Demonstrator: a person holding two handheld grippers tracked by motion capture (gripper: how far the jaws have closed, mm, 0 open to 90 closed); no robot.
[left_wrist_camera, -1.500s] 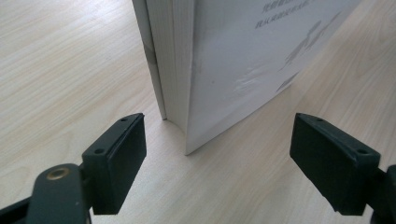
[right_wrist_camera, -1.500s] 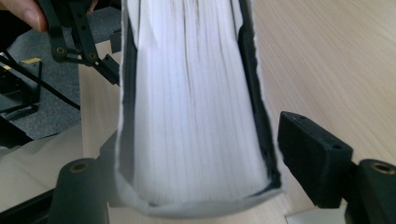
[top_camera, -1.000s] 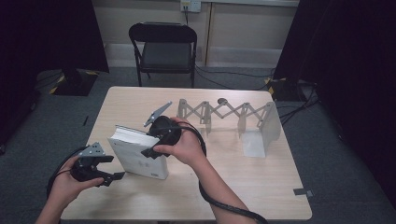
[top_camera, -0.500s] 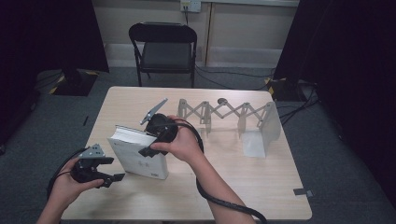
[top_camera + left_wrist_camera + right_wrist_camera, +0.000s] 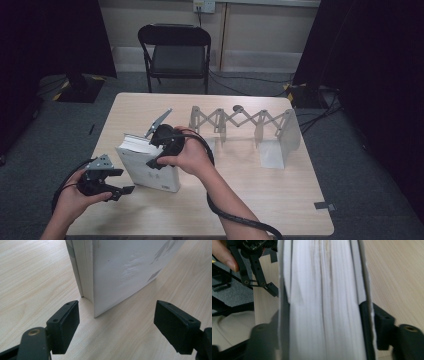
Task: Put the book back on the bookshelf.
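You work at a light wood table (image 5: 280, 195) on a grey carpeted floor (image 5: 370, 165). A black folding chair (image 5: 175, 50) stands at the far side, dark curtains (image 5: 380, 55) hang to either side, and a pale wall with a socket (image 5: 204, 5) closes the back. A grey accordion rack (image 5: 240, 122) stands stretched across the far right half of the table, well apart from your hands.

The book (image 5: 150, 167) stands on edge on the left half of the table, tilted. Its long axis runs from the far left toward the near right in the high view, with the white cover facing you and the page block (image 5: 322, 302) turned up toward your right gripper (image 5: 162, 147).

Your right gripper reaches down over the book's top edge. Its jaws have just been closing and now press on both covers, grasping the book.

Your left gripper (image 5: 117, 182) sits just beside the book's near left corner (image 5: 96, 312). Its jaws stand released and wide, with that corner ahead of them, untouched.
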